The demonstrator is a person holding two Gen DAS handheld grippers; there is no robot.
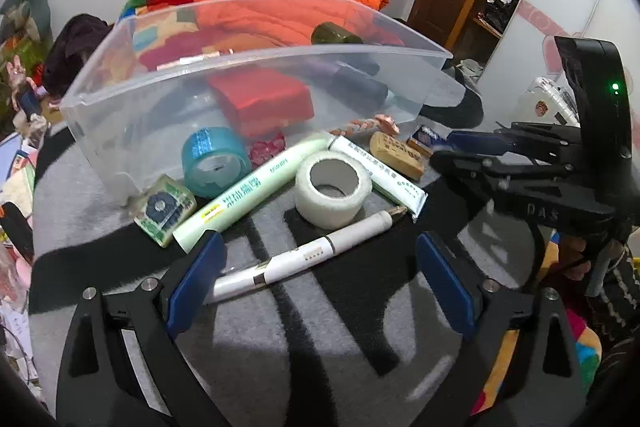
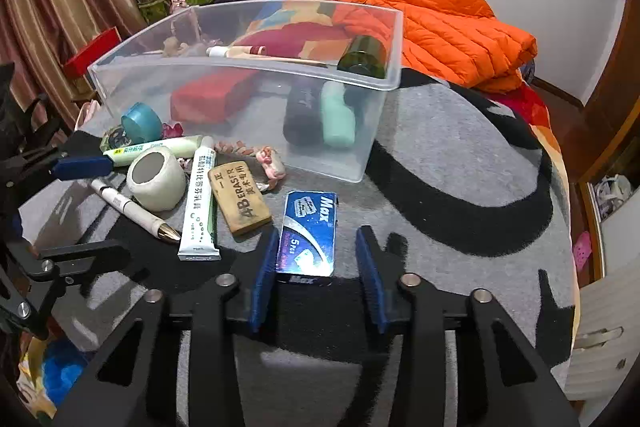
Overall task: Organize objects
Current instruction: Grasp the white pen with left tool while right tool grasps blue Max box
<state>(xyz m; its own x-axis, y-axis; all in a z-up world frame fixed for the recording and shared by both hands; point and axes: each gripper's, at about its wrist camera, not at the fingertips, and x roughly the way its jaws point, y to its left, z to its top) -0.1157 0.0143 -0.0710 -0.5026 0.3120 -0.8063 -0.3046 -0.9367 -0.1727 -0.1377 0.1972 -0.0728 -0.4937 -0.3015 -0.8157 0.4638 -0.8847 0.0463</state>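
Note:
My right gripper straddles a blue "Max" razor-blade box lying on the grey blanket. Its left pad touches the box's side, while a gap shows at the right pad. My left gripper is open wide around the rear half of a white pen, touching nothing. Beyond the pen lie a white tape roll, a pale green tube, a white tube, a tan eraser, a blue tape roll and a green packet. A clear plastic bin stands behind them.
The bin holds a red box, a dark bottle, a teal bottle and a green jar. An orange jacket and a patchwork quilt lie behind. The blanket to the right of the bin is bare; clutter lines the left edge.

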